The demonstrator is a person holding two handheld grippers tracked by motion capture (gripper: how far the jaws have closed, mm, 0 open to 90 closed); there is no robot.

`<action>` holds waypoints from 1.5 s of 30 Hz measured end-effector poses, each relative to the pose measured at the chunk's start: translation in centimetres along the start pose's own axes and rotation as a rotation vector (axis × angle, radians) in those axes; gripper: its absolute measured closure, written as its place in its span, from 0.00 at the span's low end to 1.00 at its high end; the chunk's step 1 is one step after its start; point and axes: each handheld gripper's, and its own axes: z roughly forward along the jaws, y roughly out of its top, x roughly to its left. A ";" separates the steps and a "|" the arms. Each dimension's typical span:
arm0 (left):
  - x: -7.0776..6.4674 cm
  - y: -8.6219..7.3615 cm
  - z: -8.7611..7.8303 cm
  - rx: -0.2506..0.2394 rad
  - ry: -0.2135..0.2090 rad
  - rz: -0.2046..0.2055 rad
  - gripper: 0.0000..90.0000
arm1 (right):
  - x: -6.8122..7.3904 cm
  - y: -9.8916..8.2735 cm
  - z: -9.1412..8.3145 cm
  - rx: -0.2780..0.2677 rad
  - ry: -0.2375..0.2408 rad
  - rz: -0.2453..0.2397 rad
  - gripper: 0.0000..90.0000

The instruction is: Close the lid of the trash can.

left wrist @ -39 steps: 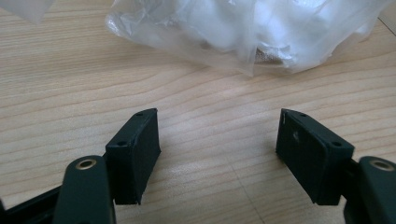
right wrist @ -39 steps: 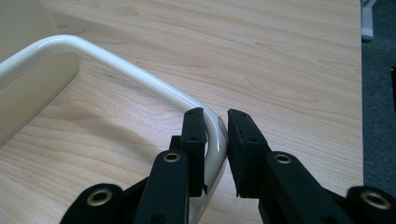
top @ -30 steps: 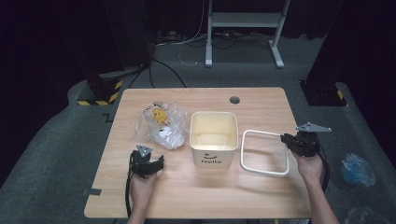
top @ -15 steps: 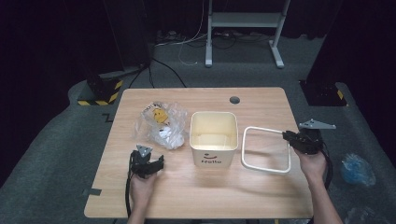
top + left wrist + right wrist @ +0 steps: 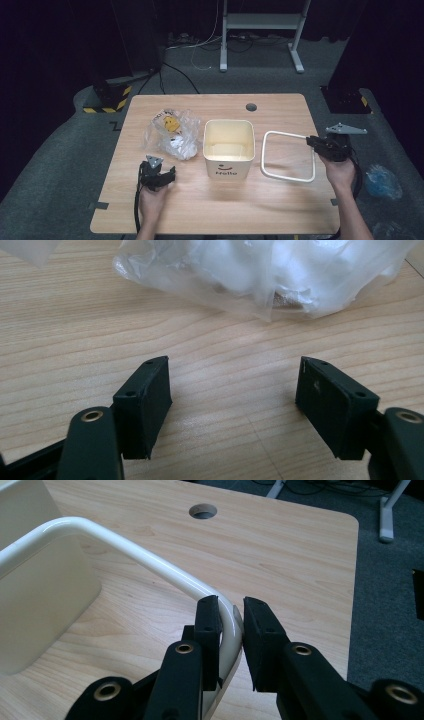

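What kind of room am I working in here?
Probably a lab or recording studio, not a home: a wooden table on grey carpet, dark curtained surroundings, cables on the floor, a white equipment stand behind, and hazard-striped tape on a base.

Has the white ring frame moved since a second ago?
Yes. The white ring frame, clamped at its corner by the right gripper, has tilted up at that side beside the unmoved bin.

The right gripper (image 5: 314,142) sits higher than a second ago, and the far right corner of the white frame (image 5: 287,174) that it pinches is lifted off the table (image 5: 280,210) with it. The frame now tilts, its right side raised while its near left edge rests beside the bin (image 5: 228,150).
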 end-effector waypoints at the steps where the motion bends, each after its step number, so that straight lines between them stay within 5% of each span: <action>1: 0.0 0.0 0.0 0.000 0.000 -0.001 0.33 | 0.0 0.1 -0.1 -0.002 0.001 0.002 0.86; 30: 0.0 0.0 0.0 0.000 0.000 -0.001 0.33 | 0.4 2.6 -1.7 -0.049 0.052 0.013 0.87; 45: 0.0 0.0 0.0 0.000 0.000 -0.001 0.33 | 2.0 4.7 -1.5 -0.057 0.082 -0.011 0.87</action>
